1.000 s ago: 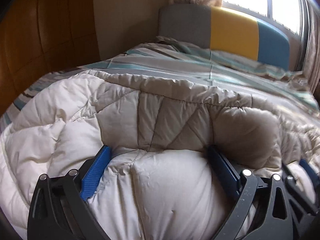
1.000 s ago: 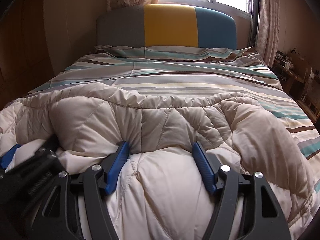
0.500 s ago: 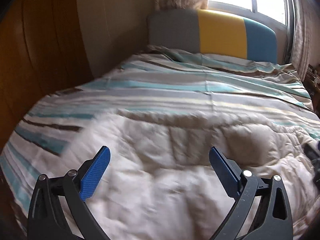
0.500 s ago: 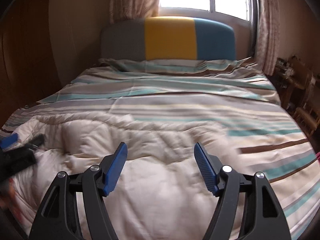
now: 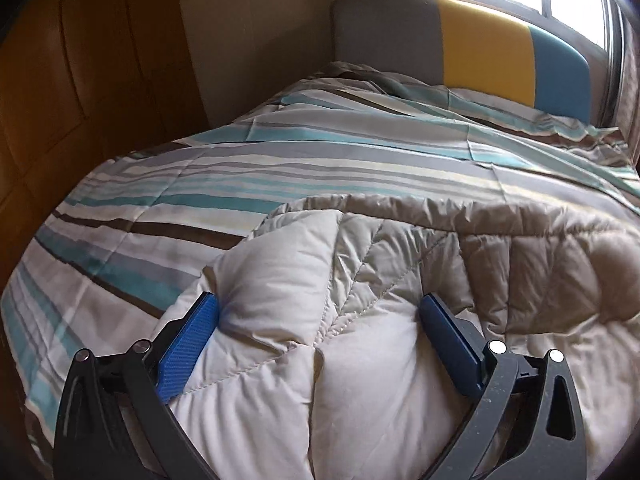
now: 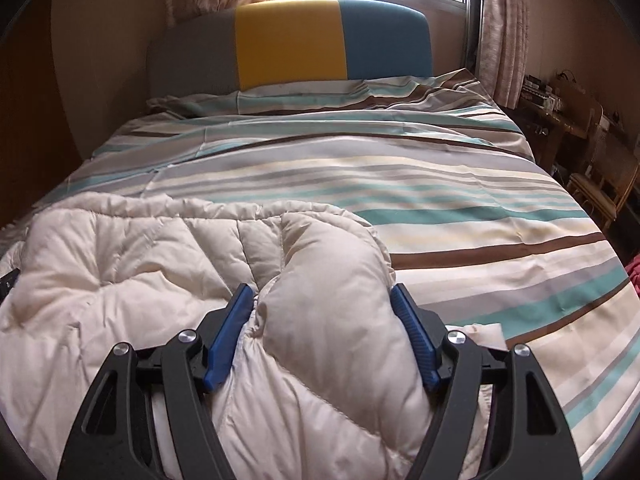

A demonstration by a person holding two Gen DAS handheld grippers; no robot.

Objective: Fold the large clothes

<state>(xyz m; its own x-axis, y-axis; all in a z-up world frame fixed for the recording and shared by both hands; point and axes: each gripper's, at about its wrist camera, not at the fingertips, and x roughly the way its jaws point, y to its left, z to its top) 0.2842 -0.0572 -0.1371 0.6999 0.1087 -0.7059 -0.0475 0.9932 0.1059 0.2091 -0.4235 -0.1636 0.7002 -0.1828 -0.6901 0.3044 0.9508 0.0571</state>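
Note:
A puffy cream quilted garment (image 5: 400, 280) lies bunched on the striped bed, near its foot. In the left wrist view my left gripper (image 5: 320, 320) has its jaws wide, with a thick fold of the garment's left end bulging between the blue pads (image 5: 188, 352). In the right wrist view the garment (image 6: 120, 280) spreads to the left, and my right gripper (image 6: 324, 320) straddles a puffed fold at its right end, blue pads (image 6: 412, 332) pressing both sides. The pads stand far apart on both grippers.
The striped bedcover (image 6: 400, 184) stretches to a grey, yellow and blue headboard (image 6: 288, 48) under a window. A wooden wall panel (image 5: 80, 80) borders the bed's left side. Cluttered wooden furniture (image 6: 580, 140) stands at the right. A red item (image 6: 632, 272) shows at the right edge.
Both grippers lifted clear of the garment half a second ago, then came back down. Now the left straddles its left end and the right its right end, farther apart than before.

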